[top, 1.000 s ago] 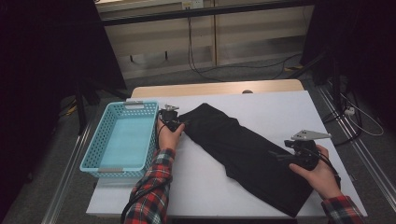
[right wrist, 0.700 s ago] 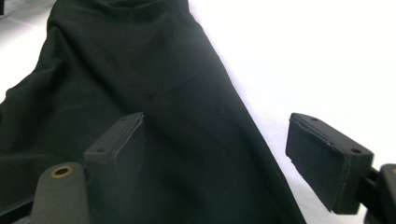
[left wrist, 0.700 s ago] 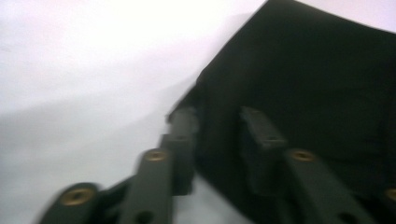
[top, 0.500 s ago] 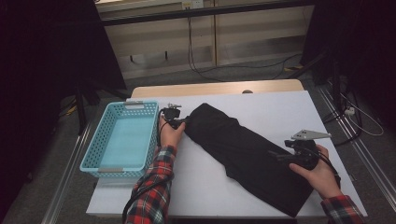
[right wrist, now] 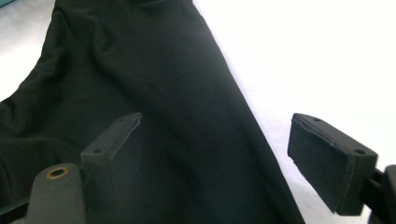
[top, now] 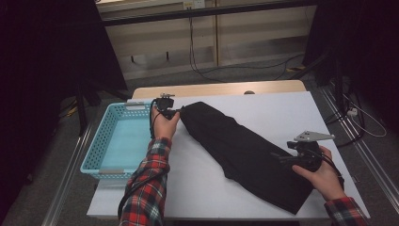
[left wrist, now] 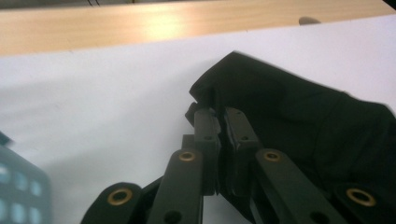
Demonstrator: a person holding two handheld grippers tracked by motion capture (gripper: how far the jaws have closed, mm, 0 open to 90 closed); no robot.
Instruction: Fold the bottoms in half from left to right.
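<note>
Long black folded cloth garment (top: 244, 155) lies diagonally across my white table (top: 282, 113), beside the light-blue plastic basket (top: 117, 143). My left gripper (left wrist: 220, 122) has just closed its jaws, pinching the garment's far corner. My right gripper (right wrist: 233, 154) stands wide over the garment's near edge, pads not pressing.

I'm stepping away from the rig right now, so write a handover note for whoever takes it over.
Left gripper: jaws have just been closing and are now shut on the far corner of the black garment, next to the blue basket.
Right gripper: jaws open, straddling the garment's edge near its other end, pads not pressing.
Garment lies stretched slantwise across the white table; the basket sits at the table's left, with nothing visible in it.
Done: one corner gripped.
Left: probably close the right gripper on the cloth, then fold or move it, perhaps into the basket.
</note>
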